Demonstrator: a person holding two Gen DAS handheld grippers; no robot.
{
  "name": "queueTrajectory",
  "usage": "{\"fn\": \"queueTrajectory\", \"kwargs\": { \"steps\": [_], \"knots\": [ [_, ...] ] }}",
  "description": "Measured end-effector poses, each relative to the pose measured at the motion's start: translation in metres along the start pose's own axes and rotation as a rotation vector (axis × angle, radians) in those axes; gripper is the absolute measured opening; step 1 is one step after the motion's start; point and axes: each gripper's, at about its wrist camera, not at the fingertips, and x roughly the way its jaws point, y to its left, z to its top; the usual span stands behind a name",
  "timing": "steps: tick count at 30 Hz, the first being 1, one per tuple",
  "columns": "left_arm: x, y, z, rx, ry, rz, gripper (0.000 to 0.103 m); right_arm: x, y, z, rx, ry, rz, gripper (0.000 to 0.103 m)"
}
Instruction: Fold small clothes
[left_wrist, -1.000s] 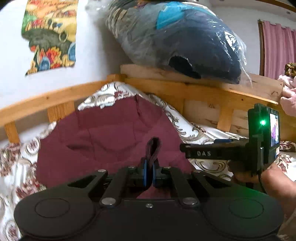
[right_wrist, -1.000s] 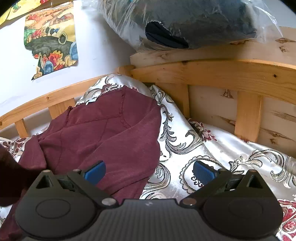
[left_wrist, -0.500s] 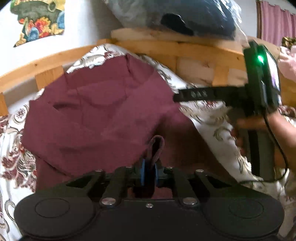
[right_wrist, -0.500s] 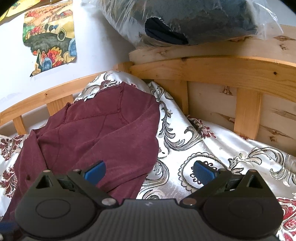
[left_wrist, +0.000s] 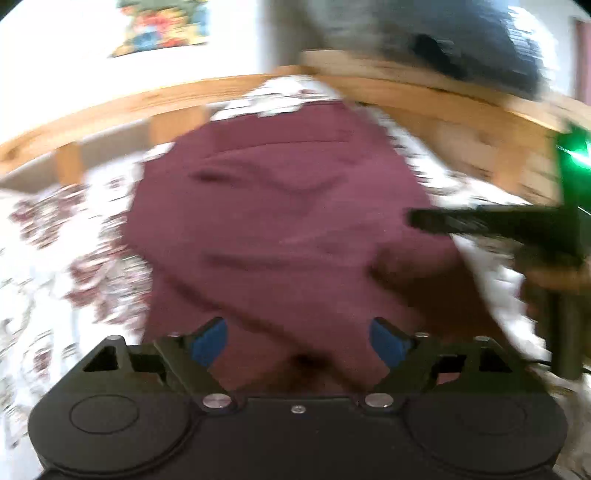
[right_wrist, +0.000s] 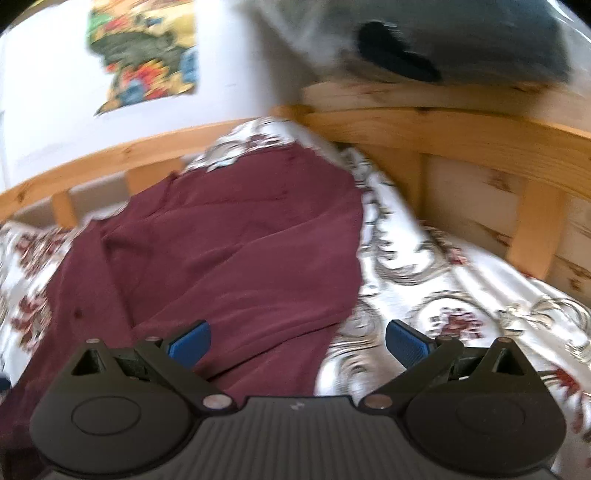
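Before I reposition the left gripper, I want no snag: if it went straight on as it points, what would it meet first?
Most likely the maroon garment, lying on the bedsheet just ahead of the left gripper, whose jaws are opening with nothing pinched. Blur makes depth uncertain.

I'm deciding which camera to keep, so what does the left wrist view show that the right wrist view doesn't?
Only the left wrist view: the right gripper from the side with its green light, held over the garment's right edge, and the left gripper, its jaws opening with nothing pinched. Only the right wrist view: the right gripper head-on, jaws wide, and the bare bedspread to the right. Both: the maroon garment, wooden bed frame, wall picture, plastic-wrapped bundle.
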Motion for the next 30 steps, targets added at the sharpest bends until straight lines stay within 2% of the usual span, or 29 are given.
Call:
{"fn": "queueTrajectory", "kwargs": {
  "steps": [2, 6, 11, 14, 16, 18, 23, 25, 27, 30],
  "knots": [
    [0.003, 0.021, 0.002, -0.04, 0.011, 0.076, 0.086, 0.001, 0.015, -0.005, -0.059, 0.013, 0.025, 0.103],
    [0.015, 0.07, 0.02, -0.1, -0.047, 0.212, 0.086, -0.002, 0.043, -0.018, -0.138, 0.012, 0.068, 0.103],
    [0.046, 0.119, 0.075, -0.13, -0.118, 0.289, 0.084, -0.002, 0.075, -0.037, -0.256, 0.013, 0.12, 0.103],
    [0.078, 0.139, 0.109, -0.13, -0.111, 0.271, 0.074, -0.002, 0.089, -0.048, -0.345, 0.003, 0.126, 0.103],
    [0.101, 0.15, 0.126, -0.122, -0.071, 0.258, 0.07, -0.002, 0.093, -0.051, -0.366, -0.001, 0.132, 0.103],
    [0.116, 0.158, 0.137, -0.13, -0.046, 0.24, 0.058, 0.001, 0.091, -0.053, -0.36, 0.009, 0.138, 0.103],
    [0.147, 0.175, 0.153, -0.201, -0.04, 0.126, 0.051, 0.009, 0.086, -0.053, -0.323, 0.041, 0.154, 0.103],
    [0.16, 0.177, 0.158, -0.219, -0.026, 0.095, 0.044, 0.009, 0.085, -0.053, -0.329, 0.042, 0.152, 0.103],
    [0.174, 0.179, 0.162, -0.24, 0.014, 0.06, 0.013, 0.009, 0.086, -0.054, -0.334, 0.043, 0.15, 0.103],
    [0.181, 0.178, 0.167, -0.274, 0.016, 0.06, 0.005, 0.009, 0.085, -0.054, -0.33, 0.044, 0.154, 0.103]
  ]
}}
